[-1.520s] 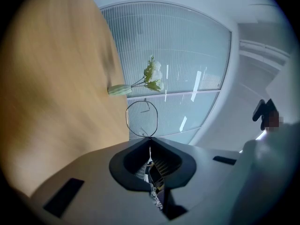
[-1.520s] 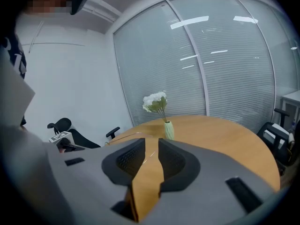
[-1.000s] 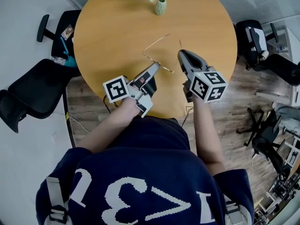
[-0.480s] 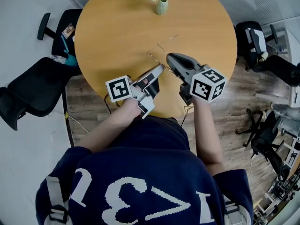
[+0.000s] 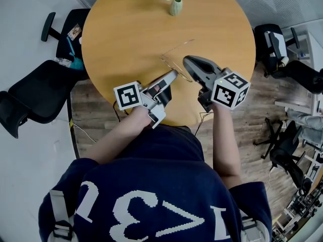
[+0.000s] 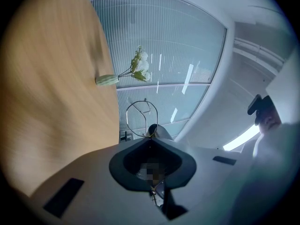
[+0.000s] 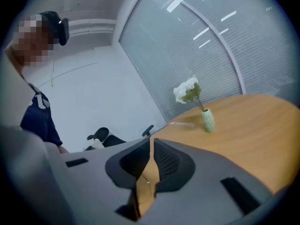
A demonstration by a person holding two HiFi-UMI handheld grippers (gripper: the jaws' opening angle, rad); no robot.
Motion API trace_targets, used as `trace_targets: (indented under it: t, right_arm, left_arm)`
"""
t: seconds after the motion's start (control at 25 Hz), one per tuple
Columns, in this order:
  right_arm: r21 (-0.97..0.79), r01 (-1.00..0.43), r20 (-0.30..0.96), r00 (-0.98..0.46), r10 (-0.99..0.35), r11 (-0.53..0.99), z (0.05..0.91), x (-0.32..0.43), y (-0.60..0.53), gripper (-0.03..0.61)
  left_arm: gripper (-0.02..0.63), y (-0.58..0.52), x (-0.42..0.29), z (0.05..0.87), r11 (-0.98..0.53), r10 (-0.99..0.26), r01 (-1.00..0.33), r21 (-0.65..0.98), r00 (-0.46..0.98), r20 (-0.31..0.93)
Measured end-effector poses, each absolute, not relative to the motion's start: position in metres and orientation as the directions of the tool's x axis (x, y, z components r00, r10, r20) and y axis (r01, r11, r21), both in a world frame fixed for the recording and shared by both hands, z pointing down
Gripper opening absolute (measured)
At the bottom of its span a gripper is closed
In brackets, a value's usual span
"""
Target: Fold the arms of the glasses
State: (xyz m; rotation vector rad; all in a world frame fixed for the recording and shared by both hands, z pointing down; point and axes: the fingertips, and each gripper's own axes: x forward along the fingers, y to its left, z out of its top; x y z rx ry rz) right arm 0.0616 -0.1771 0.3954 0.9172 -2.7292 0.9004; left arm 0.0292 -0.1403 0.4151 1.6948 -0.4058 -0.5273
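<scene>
With the left gripper (image 5: pixel 173 74) clamped on the thin gold wire-rimmed glasses (image 6: pixel 141 118), just six o'clock of the round wooden table's (image 5: pixel 126 29) centre, the closed, empty right gripper (image 5: pixel 187 60) should nudge the arm flat gently.

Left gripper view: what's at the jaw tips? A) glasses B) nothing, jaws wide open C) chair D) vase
A: the left gripper is shut on the glasses, whose wire rim pokes out right at the tips. The vase stands well beyond them on the table.
</scene>
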Motion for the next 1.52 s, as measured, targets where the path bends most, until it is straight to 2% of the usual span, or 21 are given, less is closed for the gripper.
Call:
trace_targets:
  t: [0.16,0.24,0.28,0.44,0.64,0.76,0.92,1.12,1.32,1.52]
  right_arm:
    - [-0.214,-0.727,0.336,-0.682,-0.649,0.653,0.382,0.095,-0.201,0.058]
    - [-0.088,-0.723,0.38,-0.661,-0.647,0.686,0.383,0.098,-0.208,0.136]
    - [-0.019,-0.705,0.41,-0.652,-0.637,0.709,0.384,0.097,-0.21,0.155]
    - [0.266,-0.528,0.547,-0.606,-0.577,0.807,0.395,0.079,-0.214,0.16]
    - [0.446,-0.22,0.714,-0.498,-0.493,0.868,0.421,0.07,-0.213,0.16]
    - [0.445,-0.142,0.757,-0.468,-0.456,0.884,0.429,0.07,-0.21,0.144]
    - [0.345,-0.096,0.793,-0.503,-0.344,0.934,0.432,0.067,-0.189,0.092]
    - [0.246,0.052,0.861,-0.471,-0.194,0.968,0.441,0.072,-0.154,0.092]
    - [0.223,0.164,0.898,-0.419,-0.137,0.961,0.45,0.072,-0.126,0.092]
    - [0.188,0.199,0.91,-0.405,-0.095,0.962,0.456,0.071,-0.11,0.094]
  left_arm:
    - [0.02,-0.138,0.028,0.415,-0.181,-0.538,-0.007,0.983,0.838,-0.093]
    - [0.02,-0.137,0.029,0.415,-0.181,-0.531,-0.023,0.983,0.844,-0.077]
    - [0.02,-0.136,0.029,0.416,-0.18,-0.527,-0.032,0.983,0.847,-0.069]
    - [0.02,-0.132,0.031,0.421,-0.163,-0.522,-0.048,0.985,0.852,-0.045]
    - [0.02,-0.131,0.032,0.421,-0.157,-0.519,-0.063,0.986,0.854,-0.029]
    - [0.02,-0.133,0.03,0.42,-0.165,-0.529,-0.067,0.984,0.848,-0.03]
    - [0.02,-0.135,0.025,0.42,-0.159,-0.545,-0.068,0.985,0.838,-0.03]
    - [0.02,-0.139,0.023,0.419,-0.183,-0.548,-0.086,0.979,0.836,-0.029]
    - [0.02,-0.14,0.024,0.421,-0.157,-0.553,-0.074,0.985,0.833,-0.026]
    - [0.02,-0.14,0.025,0.421,-0.146,-0.553,-0.063,0.987,0.833,-0.029]
